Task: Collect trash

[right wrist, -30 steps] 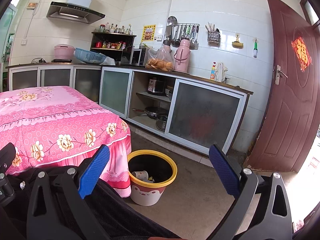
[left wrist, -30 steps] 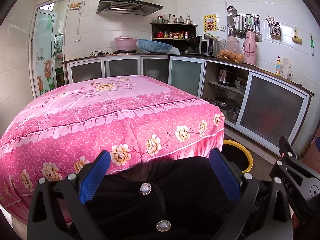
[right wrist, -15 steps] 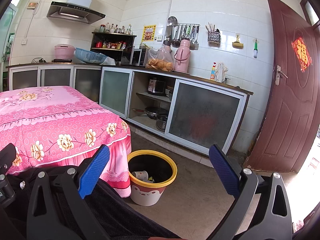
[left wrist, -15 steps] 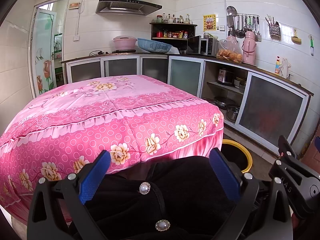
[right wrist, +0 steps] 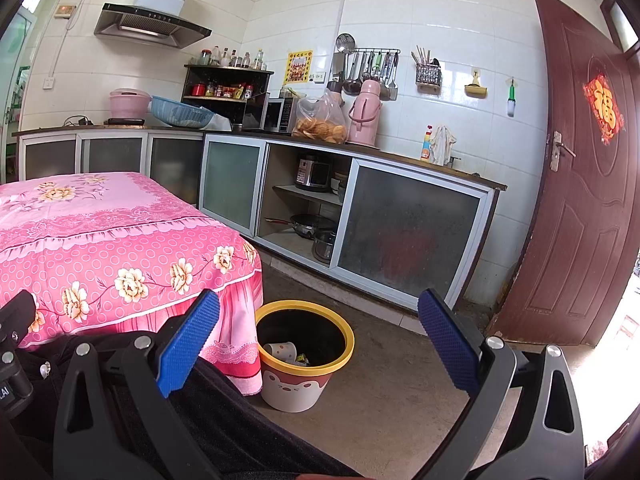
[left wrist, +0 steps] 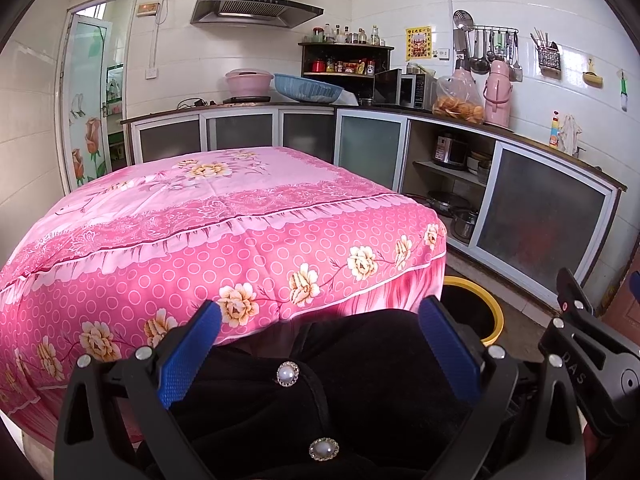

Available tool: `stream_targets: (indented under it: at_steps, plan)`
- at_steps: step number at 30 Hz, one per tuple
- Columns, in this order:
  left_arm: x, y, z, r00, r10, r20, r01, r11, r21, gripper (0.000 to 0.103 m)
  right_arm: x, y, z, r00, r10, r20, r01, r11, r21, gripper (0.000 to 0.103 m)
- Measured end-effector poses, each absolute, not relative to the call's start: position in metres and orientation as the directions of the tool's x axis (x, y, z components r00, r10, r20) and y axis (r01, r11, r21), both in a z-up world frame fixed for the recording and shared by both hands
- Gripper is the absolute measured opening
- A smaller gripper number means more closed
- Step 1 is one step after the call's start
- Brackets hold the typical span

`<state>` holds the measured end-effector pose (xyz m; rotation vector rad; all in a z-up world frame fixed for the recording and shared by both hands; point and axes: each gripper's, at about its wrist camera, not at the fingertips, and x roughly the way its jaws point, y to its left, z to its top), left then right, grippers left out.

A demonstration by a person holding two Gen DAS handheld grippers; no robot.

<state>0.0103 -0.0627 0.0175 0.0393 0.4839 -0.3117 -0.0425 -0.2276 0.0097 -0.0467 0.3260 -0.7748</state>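
Left gripper (left wrist: 318, 344): released, jaws wide apart, nothing held, low over black clothing (left wrist: 360, 380) with 2 pearl buttons (left wrist: 287, 373). Right gripper (right wrist: 318, 340): released, empty. Bin (right wrist: 305, 354): yellow-rimmed, on the floor just right of the near table (right wrist: 100, 240) corner, holding a paper cup (right wrist: 280, 350) and small scraps. Pink floral cloth (left wrist: 200, 232) covered the table.

Pink floral-clothed table (left wrist: 248, 216), concrete floor (right wrist: 392, 364), yellow-rimmed bin (right wrist: 298, 384)
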Motion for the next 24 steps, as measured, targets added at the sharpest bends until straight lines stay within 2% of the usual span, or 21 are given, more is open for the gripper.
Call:
stream_targets:
  at_steps: [24]
  plan:
    - [0.0168, -0.0569, 0.0149, 0.833, -0.292, -0.47, 0.311, 0.95, -0.04, 0.095, -0.042, -0.2272, 0.0092, 0.666, -0.694, -0.273, 0.679, 0.716, -0.161, 0.095]
